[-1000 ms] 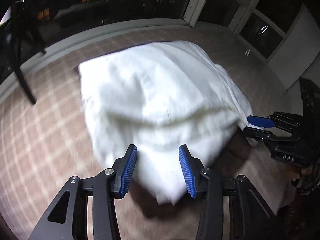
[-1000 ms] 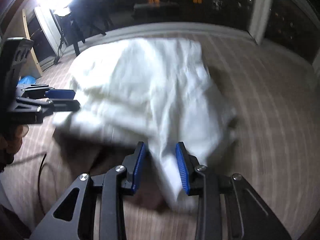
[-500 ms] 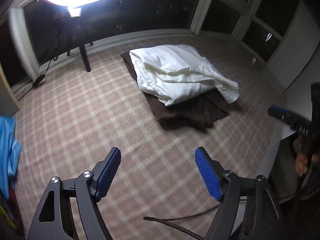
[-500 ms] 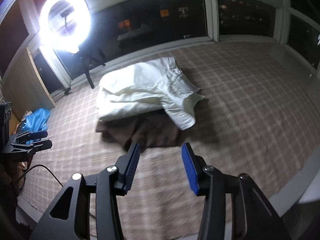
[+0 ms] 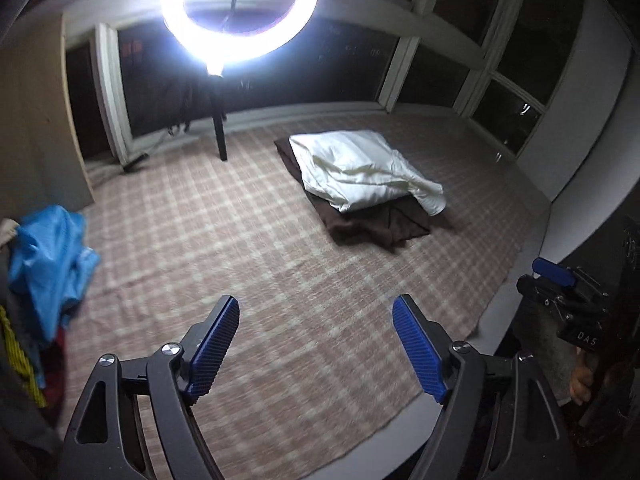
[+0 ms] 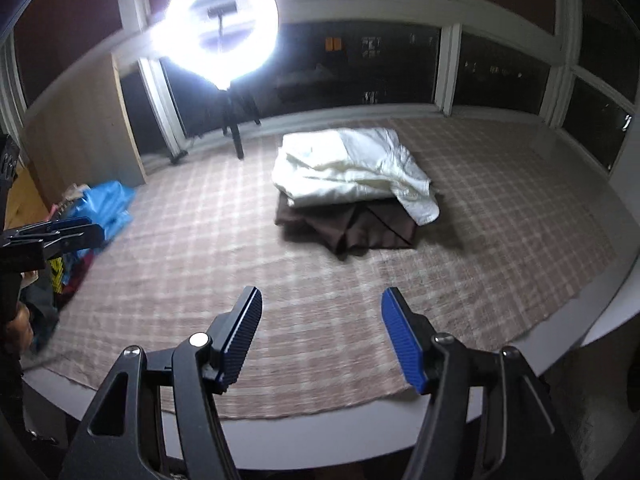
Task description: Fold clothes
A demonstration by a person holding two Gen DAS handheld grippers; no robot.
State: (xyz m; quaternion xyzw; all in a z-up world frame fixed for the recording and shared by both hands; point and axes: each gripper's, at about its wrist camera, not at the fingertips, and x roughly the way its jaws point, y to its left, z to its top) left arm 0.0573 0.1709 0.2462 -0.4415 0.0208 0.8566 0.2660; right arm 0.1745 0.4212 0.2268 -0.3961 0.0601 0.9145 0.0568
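**Desk:** Left wrist view: what sits where, and why?

**Photographer:** A white garment [image 5: 362, 172] lies roughly folded on top of a dark brown garment [image 5: 376, 226], the pair stacked on a plaid blanket [image 5: 248, 248] spread across the floor. It reads as a finished pile, set toward the far side of the blanket so the near part is free for work. A heap of unfolded clothes, topped by a blue garment [image 5: 52, 268], waits at the blanket's left edge, likely the supply for the next fold. A ring light [image 5: 240, 8] on a stand glares over everything from beside the dark windows.

**Desk:** And the tools?

**Photographer:** Both are empty. The left gripper [image 5: 316, 350] has its jaws spread wide and opening further, with only blanket visible between the blue pads; nothing touches them. The right gripper [image 6: 322, 336] is also opening, a little narrower, and likewise frames bare blanket. Each hangs above the near edge, well apart from the stack, angled down.

**Desk:** One corner of the white piece looks loose?

**Photographer:** Yes, a flap spills over the brown garment's right side in both views. By my judgement the fold is done, if untidy.
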